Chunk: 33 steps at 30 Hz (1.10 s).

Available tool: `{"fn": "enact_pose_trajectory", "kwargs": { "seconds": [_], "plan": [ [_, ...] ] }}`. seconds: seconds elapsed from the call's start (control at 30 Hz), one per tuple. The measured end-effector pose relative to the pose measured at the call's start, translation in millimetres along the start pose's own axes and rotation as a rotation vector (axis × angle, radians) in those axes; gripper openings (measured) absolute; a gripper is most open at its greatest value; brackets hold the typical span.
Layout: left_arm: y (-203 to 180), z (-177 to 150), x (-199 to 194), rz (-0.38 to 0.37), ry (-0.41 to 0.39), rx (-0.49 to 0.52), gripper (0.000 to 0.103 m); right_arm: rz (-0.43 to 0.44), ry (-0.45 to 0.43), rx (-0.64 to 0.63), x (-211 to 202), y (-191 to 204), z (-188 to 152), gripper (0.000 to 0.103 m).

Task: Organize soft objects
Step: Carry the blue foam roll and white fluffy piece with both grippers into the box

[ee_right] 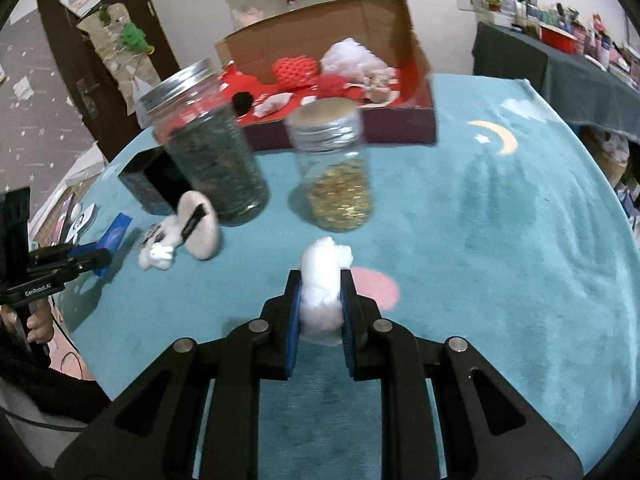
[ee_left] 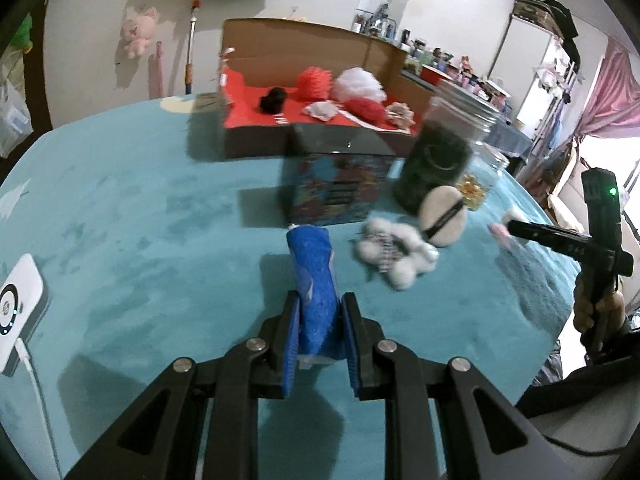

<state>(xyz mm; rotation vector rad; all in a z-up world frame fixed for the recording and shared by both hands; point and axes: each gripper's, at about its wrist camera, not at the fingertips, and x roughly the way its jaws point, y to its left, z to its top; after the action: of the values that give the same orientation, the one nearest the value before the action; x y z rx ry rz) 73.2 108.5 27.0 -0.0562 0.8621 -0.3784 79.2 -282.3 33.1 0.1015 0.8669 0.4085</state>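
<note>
My left gripper (ee_left: 320, 312) is shut on a blue sponge (ee_left: 316, 284) and holds it above the teal table cover. My right gripper (ee_right: 320, 292) is shut on a white cotton wad (ee_right: 323, 284). A cardboard box (ee_left: 308, 136) with a red floor stands at the back and holds red, white and black soft items. A small white plush toy (ee_left: 394, 254) and a round beige powder puff (ee_left: 442, 216) lie on the table to the right of the sponge. In the right wrist view they lie at the left, the plush (ee_right: 158, 250) beside the puff (ee_right: 200, 226).
A jar of dark contents (ee_right: 212, 148) and a jar of gold pieces (ee_right: 336, 172) stand in front of the box. A dark patterned box (ee_left: 340, 184) stands next to them. A white device with a cable (ee_left: 18, 312) lies at the left edge. The table cover (ee_right: 500, 240) is teal.
</note>
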Motion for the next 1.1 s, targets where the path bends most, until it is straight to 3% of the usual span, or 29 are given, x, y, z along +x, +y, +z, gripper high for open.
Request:
{"fn": "enact_pose_trajectory", "kwargs": {
  "seconds": [0.37, 0.53, 1.1],
  "plan": [
    [43.4, 41.4, 15.6, -0.015, -0.007, 0.101, 0.021, 0.072, 0.008, 0.016, 8.8, -44.1, 25.2, 0.017],
    [54.1, 67.6, 19.2, -0.040, -0.014, 0.162, 0.021, 0.079, 0.017, -0.046, 13.0, -50.2, 41.0, 0.017],
    [42.0, 146.1, 49.7, -0.101, 0.012, 0.331, 0.021, 0.195, 0.047, -0.199, 33.1, -46.1, 123.6, 0.017]
  ]
}}
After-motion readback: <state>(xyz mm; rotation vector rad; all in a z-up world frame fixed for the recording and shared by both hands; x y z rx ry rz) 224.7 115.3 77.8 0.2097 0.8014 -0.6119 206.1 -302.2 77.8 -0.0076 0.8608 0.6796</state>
